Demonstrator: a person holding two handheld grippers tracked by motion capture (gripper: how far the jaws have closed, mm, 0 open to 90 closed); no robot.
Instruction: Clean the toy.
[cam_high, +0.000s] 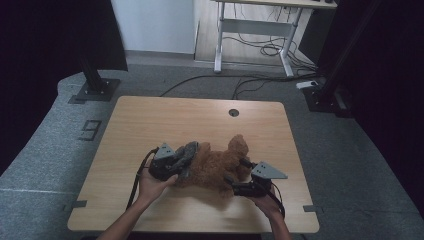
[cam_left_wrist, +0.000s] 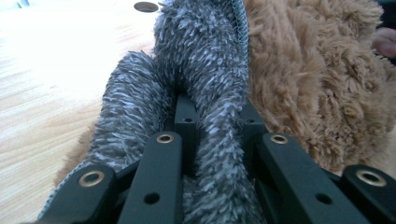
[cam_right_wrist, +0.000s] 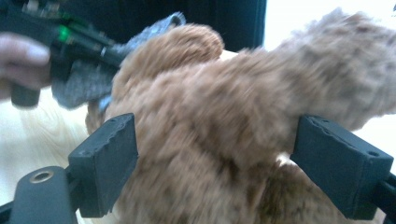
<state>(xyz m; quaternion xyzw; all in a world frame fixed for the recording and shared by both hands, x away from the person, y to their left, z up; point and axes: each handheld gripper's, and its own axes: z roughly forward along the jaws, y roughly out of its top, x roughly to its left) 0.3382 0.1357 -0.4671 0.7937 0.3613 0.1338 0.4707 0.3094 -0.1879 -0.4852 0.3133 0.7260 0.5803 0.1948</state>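
My left claw (cam_left_wrist: 217, 126) is pressed together on a fold of the grey, shaggy knitted garment with a ribbed edge (cam_left_wrist: 196, 70); the fold runs up between its jaws and continues ahead of them. The brown, curly-furred plush toy (cam_high: 217, 165) lies on the light wooden table (cam_high: 150, 120), immediately to the right of that claw and touching the grey fabric. My right claw (cam_right_wrist: 215, 163) is spread wide; the toy's body sits between its jaws, and I cannot tell whether either jaw touches the fur.

Judged procedure for the step in hand, working the grey garment along the toy:

1. Close the right claw on the bulk of the toy's body, not on loose fur; loose pile slips.
2. Keep the left claw's pinch near the ribbed edge; that edge looks firmer than the shaggy pile.
3. Pull the fabric along the toy's length, away from the right claw; avoid twisting.
4. Hold the toy low on the table so that it cannot roll.
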